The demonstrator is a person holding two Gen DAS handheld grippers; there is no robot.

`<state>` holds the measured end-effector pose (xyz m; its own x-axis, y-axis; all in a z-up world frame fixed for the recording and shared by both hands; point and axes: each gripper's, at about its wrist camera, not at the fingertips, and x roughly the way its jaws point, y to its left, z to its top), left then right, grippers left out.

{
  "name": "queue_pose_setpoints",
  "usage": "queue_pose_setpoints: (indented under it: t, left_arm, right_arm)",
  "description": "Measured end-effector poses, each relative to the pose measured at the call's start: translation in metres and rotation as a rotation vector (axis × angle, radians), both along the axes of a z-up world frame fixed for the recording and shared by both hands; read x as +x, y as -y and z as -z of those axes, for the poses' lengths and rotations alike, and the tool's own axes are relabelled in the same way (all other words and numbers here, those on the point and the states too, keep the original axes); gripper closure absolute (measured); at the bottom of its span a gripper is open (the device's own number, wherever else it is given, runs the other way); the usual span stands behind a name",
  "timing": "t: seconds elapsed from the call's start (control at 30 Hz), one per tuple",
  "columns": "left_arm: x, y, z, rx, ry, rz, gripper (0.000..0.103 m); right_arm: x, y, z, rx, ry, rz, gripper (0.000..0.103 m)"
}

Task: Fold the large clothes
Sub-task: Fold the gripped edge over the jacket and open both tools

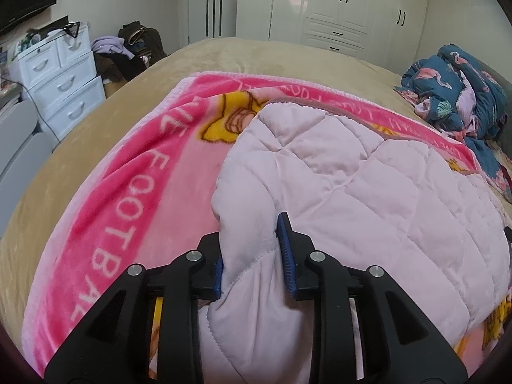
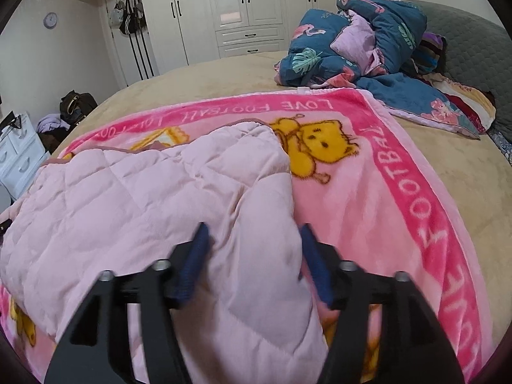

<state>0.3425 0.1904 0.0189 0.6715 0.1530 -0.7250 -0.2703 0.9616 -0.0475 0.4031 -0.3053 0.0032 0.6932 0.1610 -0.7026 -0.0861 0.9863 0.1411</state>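
A pale pink quilted garment (image 1: 368, 192) (image 2: 144, 198) lies folded over on a pink blanket (image 1: 128, 192) (image 2: 384, 192) with yellow bears and "LOVE FOOTBALL" lettering. My left gripper (image 1: 248, 227) holds the garment's near left edge, and a thick fold of the fabric fills the gap between its blue pads (image 1: 286, 256). My right gripper (image 2: 252, 227) stands open at the garment's near right edge. The fabric lies loose between its blue pads (image 2: 315, 265), which look blurred.
The blanket is spread on a tan bed (image 1: 80, 147) (image 2: 464, 160). A crumpled blue flamingo-print duvet (image 1: 457, 89) (image 2: 368, 41) lies at the far right. White drawers (image 1: 60, 80) and a clothes pile (image 1: 128, 54) stand left of the bed, with white wardrobes (image 1: 336, 3) behind.
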Motion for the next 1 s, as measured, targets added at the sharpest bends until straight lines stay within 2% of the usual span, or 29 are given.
queue_pose_setpoints:
  t: [0.07,0.13,0.23,0.27,0.3,0.33,0.4,0.47,0.6,1.0]
  left_arm:
    - [-0.004,-0.001,-0.002,0.001,0.002,-0.006,0.079]
    - [-0.008,-0.001,-0.005,-0.002,0.009,-0.009,0.074]
    - [-0.015,0.002,-0.011,-0.010,0.022,0.003,0.064]
    - [-0.018,0.003,-0.014,-0.011,0.028,0.008,0.058]
    - [-0.022,0.005,-0.018,-0.011,0.038,0.016,0.051]
    - [-0.025,0.007,-0.021,-0.010,0.045,0.022,0.049]
    - [-0.031,0.010,-0.028,-0.009,0.061,0.030,0.037]
    - [-0.040,0.015,-0.036,-0.008,0.082,0.037,0.029]
    - [-0.061,0.026,-0.045,-0.013,0.106,0.060,0.010]
    - [-0.117,0.045,-0.056,-0.026,0.137,0.096,0.009]
  right_arm:
    - [-0.009,-0.001,-0.004,-0.007,0.012,-0.001,0.025]
    - [-0.021,0.000,-0.011,-0.003,0.037,0.016,0.020]
    - [-0.036,0.000,-0.022,0.032,0.060,0.013,0.018]
    - [-0.040,-0.001,-0.025,0.031,0.067,0.011,0.008]
    - [-0.047,-0.003,-0.029,0.031,0.080,0.007,0.006]
    - [-0.053,-0.005,-0.034,0.032,0.095,-0.002,0.006]
    - [-0.065,-0.011,-0.043,0.021,0.108,-0.036,0.006]
    - [-0.074,-0.016,-0.049,0.011,0.112,-0.049,0.005]
    - [-0.099,-0.024,-0.064,0.038,0.136,-0.075,0.005]
    - [-0.164,-0.043,-0.096,0.003,0.203,-0.120,0.004]
